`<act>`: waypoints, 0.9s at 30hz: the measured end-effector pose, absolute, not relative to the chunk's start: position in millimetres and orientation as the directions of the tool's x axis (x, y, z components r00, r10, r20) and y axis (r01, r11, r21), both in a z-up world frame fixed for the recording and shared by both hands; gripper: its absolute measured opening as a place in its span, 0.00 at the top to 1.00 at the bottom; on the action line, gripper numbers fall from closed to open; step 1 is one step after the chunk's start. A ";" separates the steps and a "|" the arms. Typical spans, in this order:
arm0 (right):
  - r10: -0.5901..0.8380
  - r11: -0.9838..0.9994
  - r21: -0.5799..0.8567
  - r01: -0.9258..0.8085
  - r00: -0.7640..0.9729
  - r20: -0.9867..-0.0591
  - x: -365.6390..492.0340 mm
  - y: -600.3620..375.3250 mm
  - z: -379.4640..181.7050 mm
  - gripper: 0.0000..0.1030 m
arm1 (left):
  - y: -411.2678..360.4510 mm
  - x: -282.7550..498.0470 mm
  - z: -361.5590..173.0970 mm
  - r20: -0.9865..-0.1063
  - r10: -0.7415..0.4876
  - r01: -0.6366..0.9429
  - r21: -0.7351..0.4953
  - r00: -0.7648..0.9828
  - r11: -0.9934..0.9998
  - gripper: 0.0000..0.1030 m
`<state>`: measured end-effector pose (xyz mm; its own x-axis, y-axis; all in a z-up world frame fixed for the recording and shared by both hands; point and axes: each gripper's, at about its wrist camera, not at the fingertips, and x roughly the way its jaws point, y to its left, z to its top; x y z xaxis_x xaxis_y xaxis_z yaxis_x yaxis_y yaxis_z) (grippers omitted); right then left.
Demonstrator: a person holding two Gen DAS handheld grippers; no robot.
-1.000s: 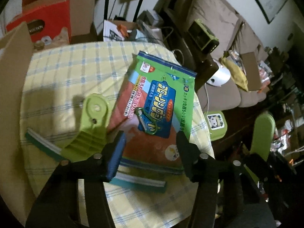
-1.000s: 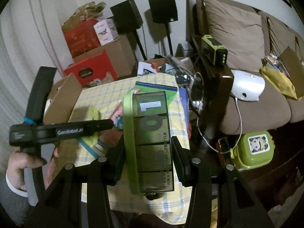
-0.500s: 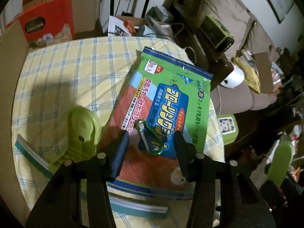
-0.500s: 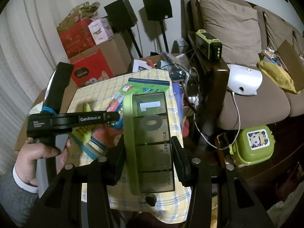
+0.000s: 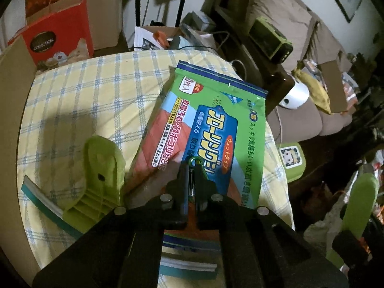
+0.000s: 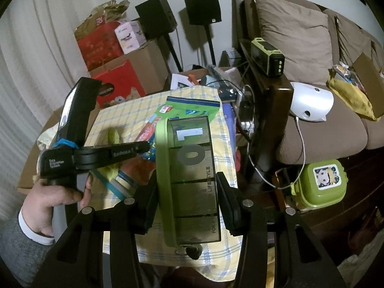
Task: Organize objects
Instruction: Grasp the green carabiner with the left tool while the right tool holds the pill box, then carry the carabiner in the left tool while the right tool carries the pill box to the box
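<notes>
My left gripper [image 5: 191, 168] is shut on a green carabiner [image 5: 195, 162] that lies on a green and blue wipes pack [image 5: 211, 129] on the checked tablecloth [image 5: 96, 88]. A green squeegee [image 5: 100, 180] with a teal blade lies left of the pack. My right gripper [image 6: 187, 182] is shut on a smoky box with a green lid [image 6: 192, 172] and holds it above the table's near edge. The left gripper [image 6: 115, 153] also shows in the right wrist view, over the pack [image 6: 192, 110].
A cardboard flap [image 5: 12, 110] stands at the table's left. Red and cardboard boxes [image 5: 60, 36] stand behind it. A dark side table with a green radio [image 6: 267, 56] and a sofa are to the right. A green lunch box [image 6: 321, 180] sits on the floor.
My left gripper moved forward and down over the pack and closed on the carabiner. My right gripper kept hold of the box and barely moved.
</notes>
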<state>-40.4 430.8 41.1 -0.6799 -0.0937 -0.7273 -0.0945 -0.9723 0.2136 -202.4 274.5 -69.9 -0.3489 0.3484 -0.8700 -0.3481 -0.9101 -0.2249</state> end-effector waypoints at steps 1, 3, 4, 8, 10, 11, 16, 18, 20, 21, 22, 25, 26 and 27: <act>-0.093 -0.973 0.213 -0.095 -0.680 -0.727 -40.3 430.6 41.2 0.56 | 274.2 -201.1 -69.8 -0.868 0.351 -0.350 -0.226 -0.350 -0.909 0.97; -0.093 -0.973 0.212 -0.093 -0.681 -0.726 -40.1 429.8 41.7 0.56 | 272.7 -198.7 -68.8 -0.864 0.365 -0.352 -0.242 -0.345 -0.904 0.97; -0.093 -0.973 0.210 -0.091 -0.682 -0.726 -39.7 428.7 42.3 0.56 | 272.0 -197.0 -67.2 -0.862 0.370 -0.352 -0.246 -0.346 -0.903 0.97; -0.088 -0.976 0.199 -0.084 -0.685 -0.723 -37.8 424.6 47.7 0.56 | 264.4 -190.3 -53.3 -0.847 0.400 -0.364 -0.270 -0.350 -0.891 0.97; -0.088 -0.977 0.196 -0.081 -0.687 -0.721 -36.9 421.5 52.0 0.56 | 260.2 -186.9 -45.2 -0.840 0.410 -0.370 -0.276 -0.356 -0.887 0.97; -0.089 -0.977 0.196 -0.078 -0.690 -0.719 -36.9 420.1 54.0 0.56 | 257.1 -184.5 -39.5 -0.835 0.416 -0.374 -0.279 -0.361 -0.884 0.97; -0.092 -0.980 0.188 -0.060 -0.702 -0.706 -38.6 407.9 67.4 0.56 | 242.8 -173.6 -16.2 -0.813 0.430 -0.388 -0.278 -0.392 -0.879 0.97; -0.089 -0.982 0.182 -0.057 -0.708 -0.701 -41.0 402.4 73.5 0.56 | 234.8 -169.0 -5.1 -0.800 0.436 -0.391 -0.277 -0.412 -0.878 0.97; -0.087 -0.982 0.179 -0.056 -0.714 -0.695 -44.0 396.4 79.6 0.56 | 225.7 -164.7 5.7 -0.786 0.441 -0.392 -0.277 -0.434 -0.878 0.97; -0.085 -0.982 0.178 -0.057 -0.715 -0.694 -46.0 393.5 82.1 0.56 | 221.8 -162.3 10.4 -0.779 0.442 -0.392 -0.274 -0.445 -0.878 0.97; -0.083 -0.983 0.177 -0.057 -0.718 -0.692 -48.1 390.7 84.6 0.56 | 216.1 -158.8 17.5 -0.769 0.442 -0.394 -0.268 -0.462 -0.879 0.97; -0.081 -0.983 0.173 -0.055 -0.722 -0.688 -55.0 381.0 90.6 0.56 | 204.1 -152.3 31.9 -0.752 0.440 -0.396 -0.258 -0.490 -0.881 0.97; -0.079 -0.984 0.171 -0.056 -0.723 -0.687 -56.8 377.4 92.4 0.56 | 199.6 -149.8 37.1 -0.745 0.439 -0.396 -0.253 -0.502 -0.883 0.97; -0.078 -0.984 0.170 -0.056 -0.724 -0.686 -59.0 374.2 94.1 0.56 | 195.4 -147.6 41.4 -0.740 0.436 -0.396 -0.246 -0.513 -0.884 0.97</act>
